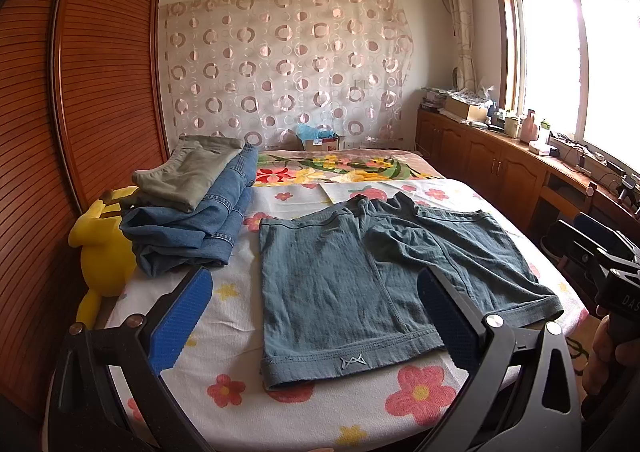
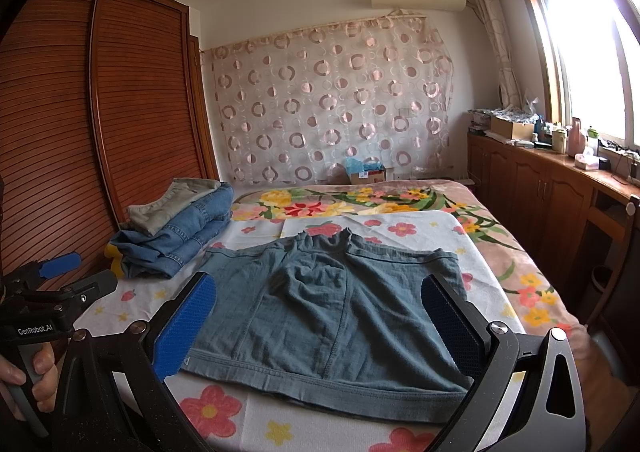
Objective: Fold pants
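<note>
Left wrist view: teal shorts are seen spread flat on the flowered bedspread, unfolded, waistband toward 12 o'clock. Both the left gripper and right gripper are held wide open, empty, above the hems. A first fold is judged pending; a hem corner must be pinched next. A yellow plush toy, at 9 o'clock beside the folded jeans, is probably hidden in the right view.
</note>
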### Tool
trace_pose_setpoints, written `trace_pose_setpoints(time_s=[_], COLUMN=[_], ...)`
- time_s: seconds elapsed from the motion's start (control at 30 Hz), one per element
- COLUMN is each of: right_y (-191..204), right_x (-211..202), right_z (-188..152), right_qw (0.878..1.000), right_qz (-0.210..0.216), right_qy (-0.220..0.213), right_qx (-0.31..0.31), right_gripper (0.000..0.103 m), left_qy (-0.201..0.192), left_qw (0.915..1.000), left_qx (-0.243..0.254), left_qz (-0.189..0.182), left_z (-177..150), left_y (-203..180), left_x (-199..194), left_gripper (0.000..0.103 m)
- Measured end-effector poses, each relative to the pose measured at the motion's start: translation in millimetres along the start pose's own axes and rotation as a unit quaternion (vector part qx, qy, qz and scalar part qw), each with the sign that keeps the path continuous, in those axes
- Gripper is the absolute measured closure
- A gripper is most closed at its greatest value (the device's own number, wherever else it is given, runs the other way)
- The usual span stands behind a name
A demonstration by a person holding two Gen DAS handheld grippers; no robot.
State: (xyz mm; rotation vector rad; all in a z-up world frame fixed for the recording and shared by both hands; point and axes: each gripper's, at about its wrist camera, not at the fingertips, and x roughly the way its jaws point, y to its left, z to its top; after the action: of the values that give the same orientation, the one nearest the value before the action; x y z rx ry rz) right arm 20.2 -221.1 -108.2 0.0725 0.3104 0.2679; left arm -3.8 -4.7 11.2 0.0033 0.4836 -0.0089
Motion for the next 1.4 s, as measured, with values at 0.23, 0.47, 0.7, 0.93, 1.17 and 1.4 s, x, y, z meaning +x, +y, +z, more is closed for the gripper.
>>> trace_pose_setpoints(time_s=[0.23, 0.47, 0.7, 0.93, 1.17, 1.4], right_y=[-0.1, -0.2, -0.3, -0.2, -0.3, 2.7], right_x=[-0.1, -0.3, -0.5, -0.9, -0.9, 3.4], right_z=[-0.1, -0.1, -0.1, -0.3, -0.2, 2.5], right_qw=[1.000, 1.000, 1.000, 1.000, 1.000, 1.000], right_qz=[0.000, 0.000, 0.000, 0.000, 0.001, 0.002], right_qy=[0.000, -0.001, -0.001, -0.002, -0.001, 0.000], right_qx=[0.000, -0.001, -0.001, -0.001, 0.000, 0.002], right_gripper=[0.000, 0.000, 0.000, 0.000, 0.000, 0.000], left_qy=[0.000, -0.001, -0.001, -0.001, 0.001, 0.001], left_qw=[1.0000, 1.0000, 1.0000, 1.0000, 1.0000, 1.0000], left_qx=[-0.001, 0.000, 0.000, -0.001, -0.002, 0.006], left_qz=[-0.001, -0.001, 0.000, 0.000, 0.000, -0.002], left_z=[-0.2, -0.2, 0.8, 0.1, -2.2, -6.6], left_y=[0.8, 0.6, 0.0, 0.3, -3.0, -21.0], left_x=[0.2, 0.1, -0.8, -0.1, -0.6, 3.4], left_gripper=[0.000, 0.000, 0.000, 0.000, 0.000, 0.000])
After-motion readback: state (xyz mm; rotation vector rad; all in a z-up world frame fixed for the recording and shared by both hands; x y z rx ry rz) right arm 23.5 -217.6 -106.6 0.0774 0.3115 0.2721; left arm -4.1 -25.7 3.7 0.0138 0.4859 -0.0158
